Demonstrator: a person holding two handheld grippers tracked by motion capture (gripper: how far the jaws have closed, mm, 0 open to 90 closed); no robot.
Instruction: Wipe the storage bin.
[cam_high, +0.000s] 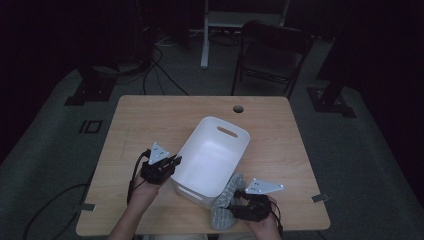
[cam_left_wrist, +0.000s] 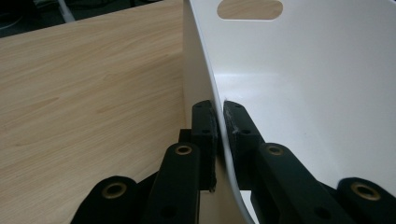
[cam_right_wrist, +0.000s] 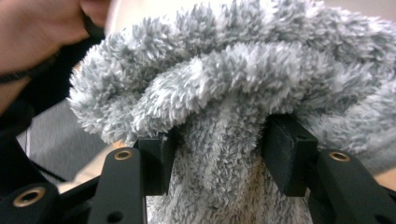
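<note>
Clamping white bin (cam_high: 212, 155) wall, left gripper (cam_high: 172, 161) steadying it at centre frame; right gripper (cam_high: 235, 205) grasping grey fleece cloth (cam_high: 226, 197), lower centre, outside bin; loading remaining.

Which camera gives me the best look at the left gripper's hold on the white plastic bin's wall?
The left gripper view: its jaws clamp the white plastic bin's thin wall, one inside, one outside. The high view shows the left gripper at the rim, without detail. The right gripper view shows fluffy grey cloth.

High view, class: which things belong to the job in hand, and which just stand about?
In the job:
white bin, its wall clamped by the left gripper
grey fluffy cloth, between the jaws of the right gripper

Standing about:
folding chair
floor cables
</note>
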